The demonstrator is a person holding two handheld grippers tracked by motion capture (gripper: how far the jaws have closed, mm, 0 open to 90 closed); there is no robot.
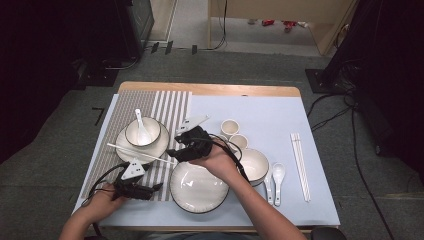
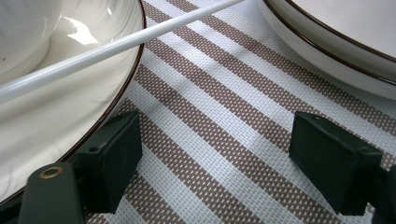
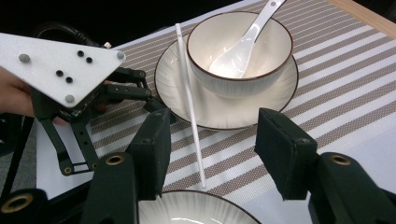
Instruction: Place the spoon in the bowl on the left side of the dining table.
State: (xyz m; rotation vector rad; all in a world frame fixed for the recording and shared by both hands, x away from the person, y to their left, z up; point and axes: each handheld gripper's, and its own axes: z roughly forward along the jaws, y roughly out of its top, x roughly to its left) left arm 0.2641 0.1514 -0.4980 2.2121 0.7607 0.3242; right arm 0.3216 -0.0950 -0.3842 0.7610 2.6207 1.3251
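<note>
A single white chopstick [image 1: 140, 152] lies slanted across the rim of a white plate [image 1: 156, 148] onto the striped placemat [image 1: 172, 107]. That plate carries a bowl [image 1: 150, 129] with a white spoon [image 1: 140, 127] in it. My right gripper [image 1: 176, 147] hovers open just right of the chopstick's near end; in the right gripper view the chopstick [image 3: 189, 93] runs below and between its jaws, untouched. My left gripper [image 1: 157, 187] rests low on the placemat, open and empty, with the chopstick [image 2: 116, 46] crossing ahead of it.
A large dark-rimmed plate [image 1: 199, 187] sits front centre under my right forearm. Right of it are a bowl [image 1: 255, 165], two small cups [image 1: 230, 127], two spoons [image 1: 277, 172] and a pair of chopsticks [image 1: 300, 165] on the blue mat.
</note>
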